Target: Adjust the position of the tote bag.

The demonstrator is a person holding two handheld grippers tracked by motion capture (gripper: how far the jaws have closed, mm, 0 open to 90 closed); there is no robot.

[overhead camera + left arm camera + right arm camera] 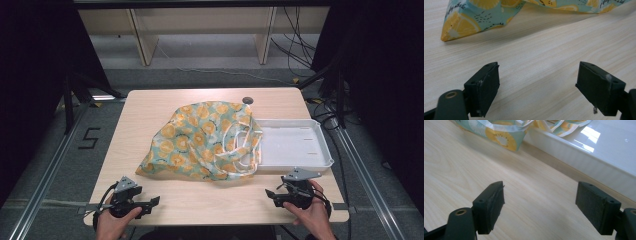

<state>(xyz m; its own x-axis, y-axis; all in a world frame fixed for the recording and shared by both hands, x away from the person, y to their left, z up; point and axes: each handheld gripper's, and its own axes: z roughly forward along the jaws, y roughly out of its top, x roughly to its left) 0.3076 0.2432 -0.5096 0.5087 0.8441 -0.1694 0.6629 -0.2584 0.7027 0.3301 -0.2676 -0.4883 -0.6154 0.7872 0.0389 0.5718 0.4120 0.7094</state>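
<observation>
A crumpled cloth bag (pixel 200 140) with an orange-slice print on pale teal lies in the middle of the table, its white handles draped over the left rim of a white tray (pixel 320 150). My left gripper (pixel 154 202) rests at the front left edge, held by a hand, open and empty. The bag's corner (pixel 456 25) lies ahead of its jaws. My right gripper (pixel 269 194) rests at the front right, just before the tray, open and empty. Ahead of its jaws lie the bag's edge (pixel 499 135) and the tray wall (pixel 584 157).
The light wooden table (pixel 150 115) has a small dark disc (pixel 247 100) near its far edge. Beyond the table stand wooden shelf legs, and cables lie on the floor. Metal rails run along both sides.
</observation>
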